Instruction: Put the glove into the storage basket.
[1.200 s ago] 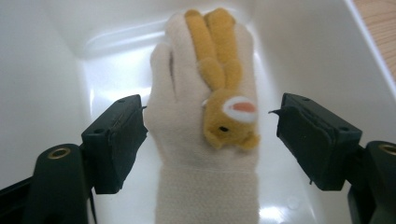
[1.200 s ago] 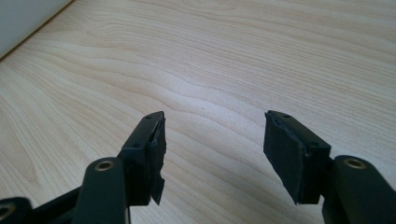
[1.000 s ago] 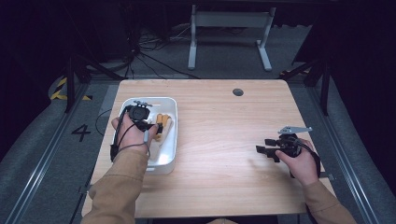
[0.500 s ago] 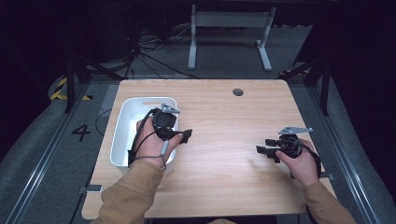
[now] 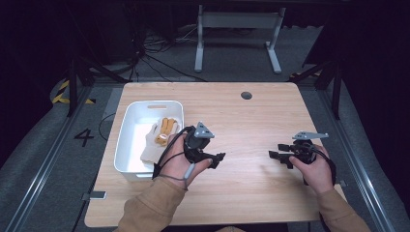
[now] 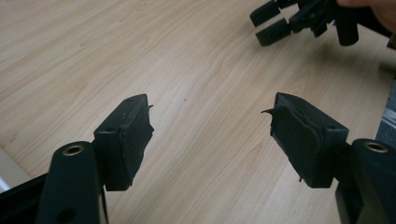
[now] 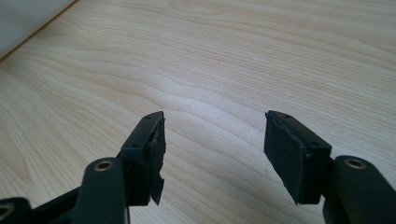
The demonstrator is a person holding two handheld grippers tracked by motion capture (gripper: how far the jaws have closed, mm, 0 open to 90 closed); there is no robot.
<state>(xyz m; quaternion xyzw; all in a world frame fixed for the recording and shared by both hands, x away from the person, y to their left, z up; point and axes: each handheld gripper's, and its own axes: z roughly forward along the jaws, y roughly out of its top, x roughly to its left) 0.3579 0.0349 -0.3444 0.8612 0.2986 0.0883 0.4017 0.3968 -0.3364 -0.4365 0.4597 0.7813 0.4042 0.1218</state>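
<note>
A white bin (image 5: 126,137) stands at the table's left, holding a white and yellow glove (image 5: 162,133). My left gripper (image 5: 217,160) is just right of the bin, over bare wood, jaws pointing right. In the left gripper view it (image 6: 210,133) is open with nothing between the pads. My right gripper (image 5: 276,155) rests low at the table's right, pointing left. The right gripper view shows it (image 7: 212,156) open over bare wood. The right gripper (image 6: 275,23) also appears far off in the left gripper view.
The wooden table (image 5: 251,121) has a round cable hole (image 5: 246,95) near its far edge. A white corner of the bin (image 7: 28,16) shows at the upper left of the right gripper view. Beyond the table are a metal stand (image 5: 237,34) and floor cables.
My left gripper has come out of the bin and moved right over the table, leaving the glove in the bin. The right gripper has stayed in place.
</note>
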